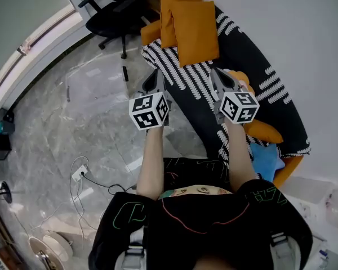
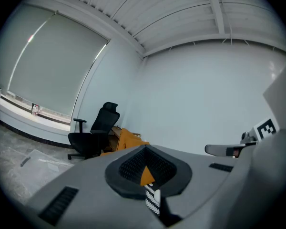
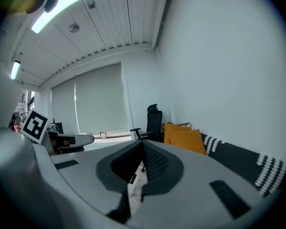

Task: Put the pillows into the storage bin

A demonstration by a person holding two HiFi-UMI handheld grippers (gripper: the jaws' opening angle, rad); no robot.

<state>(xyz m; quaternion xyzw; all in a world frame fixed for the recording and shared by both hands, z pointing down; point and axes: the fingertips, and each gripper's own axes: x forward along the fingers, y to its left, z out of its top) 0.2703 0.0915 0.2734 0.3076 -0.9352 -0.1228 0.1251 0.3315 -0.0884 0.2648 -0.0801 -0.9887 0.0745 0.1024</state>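
Two orange pillows (image 1: 188, 30) lean at the far end of a black sofa with white stripes (image 1: 253, 55); the right gripper view shows them as orange pillows (image 3: 183, 138) ahead and to the right. Another orange pillow (image 1: 263, 131) and a blue pillow (image 1: 266, 160) lie on the sofa's near end, below my right gripper. My left gripper (image 1: 155, 81) hangs over the sofa's left edge, shut and empty, its jaws (image 2: 146, 157) closed. My right gripper (image 1: 218, 77) is over the seat, also shut and empty, tips (image 3: 142, 149) together.
A black office chair (image 1: 115, 10) stands on the marble floor beyond the sofa's far end. A power strip with cable (image 1: 80, 173) lies on the floor at left. Pale plastic containers (image 1: 321, 198) sit at lower right. A window runs along the left wall.
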